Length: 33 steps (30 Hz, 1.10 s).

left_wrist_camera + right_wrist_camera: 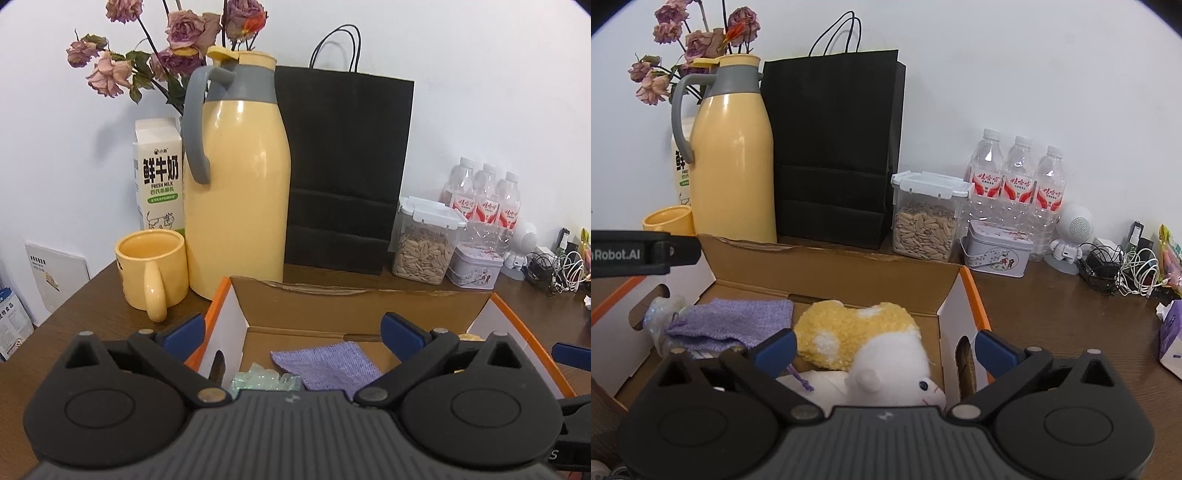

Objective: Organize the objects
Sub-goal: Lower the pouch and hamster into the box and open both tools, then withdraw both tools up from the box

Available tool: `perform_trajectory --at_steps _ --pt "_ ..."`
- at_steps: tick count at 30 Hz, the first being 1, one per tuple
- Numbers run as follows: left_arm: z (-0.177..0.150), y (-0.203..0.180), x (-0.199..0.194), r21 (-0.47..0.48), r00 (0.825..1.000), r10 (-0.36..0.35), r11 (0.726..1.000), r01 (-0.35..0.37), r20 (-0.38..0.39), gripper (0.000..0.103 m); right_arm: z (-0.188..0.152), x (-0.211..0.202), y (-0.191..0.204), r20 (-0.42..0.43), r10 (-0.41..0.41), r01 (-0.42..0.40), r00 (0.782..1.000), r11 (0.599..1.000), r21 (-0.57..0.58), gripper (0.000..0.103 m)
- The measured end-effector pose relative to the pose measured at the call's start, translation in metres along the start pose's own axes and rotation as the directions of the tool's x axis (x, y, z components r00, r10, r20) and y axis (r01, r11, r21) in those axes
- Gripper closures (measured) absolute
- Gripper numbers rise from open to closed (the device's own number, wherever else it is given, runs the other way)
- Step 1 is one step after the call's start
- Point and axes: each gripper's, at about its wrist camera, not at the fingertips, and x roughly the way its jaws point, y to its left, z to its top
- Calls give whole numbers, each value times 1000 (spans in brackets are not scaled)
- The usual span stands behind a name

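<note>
An open cardboard box with orange edges sits on the brown table; it also shows in the right wrist view. Inside lie a purple woven pouch, a clear greenish plastic piece and a yellow and white plush toy. My left gripper is open and empty above the box's left half. My right gripper is open and empty above the plush toy. The left gripper's arm shows at the left of the right wrist view.
Behind the box stand a yellow mug, a yellow thermos jug, a milk carton, a black paper bag, a seed jar, a tin, three water bottles and dried roses. Cables lie at the right.
</note>
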Motion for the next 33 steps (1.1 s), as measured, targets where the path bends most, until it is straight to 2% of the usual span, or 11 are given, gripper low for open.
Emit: perform_trajectory --at_steps 6,19,33 --pt "9 -3 -19 10 999 9 1000 -9 37 0 4 -16 0 31 8 -8 999 1000 -5 0" --pt "15 -6 -80 55 995 9 998 -14 102 0 3 -87 9 117 41 -36 992 998 -42 0" --pt "-5 17 -161 66 993 1 998 -9 121 0 -32 -170 13 145 65 -56 987 996 -63 0"
